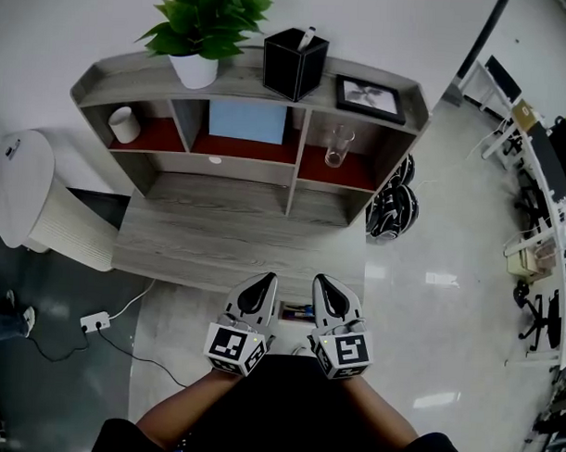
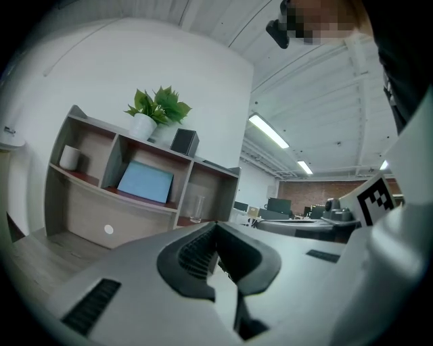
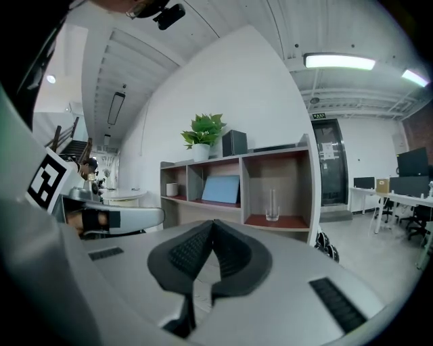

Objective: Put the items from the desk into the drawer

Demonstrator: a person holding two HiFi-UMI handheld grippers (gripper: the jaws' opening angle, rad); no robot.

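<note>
The grey wooden desk [image 1: 218, 237] carries a shelf unit with a white cup [image 1: 125, 124], a blue panel [image 1: 248, 121] and a glass [image 1: 338, 145] in its compartments. On top stand a potted plant [image 1: 208, 23], a black box [image 1: 293, 63] and a picture frame [image 1: 369, 96]. My left gripper [image 1: 263, 281] and right gripper [image 1: 324, 283] hang side by side before the desk's front edge, close to my body. Both point level at the shelves. Each is shut with nothing between its jaws, as the left gripper [image 2: 215, 224] and right gripper [image 3: 214, 221] show in their own views. A small dark patch between them is too hidden to identify.
A white bin [image 1: 29, 198] stands left of the desk, and a power strip [image 1: 95, 321] with cable lies on the floor. A black-and-white bundle [image 1: 393, 208] rests against the desk's right side. Office desks and chairs [image 1: 544, 183] line the far right.
</note>
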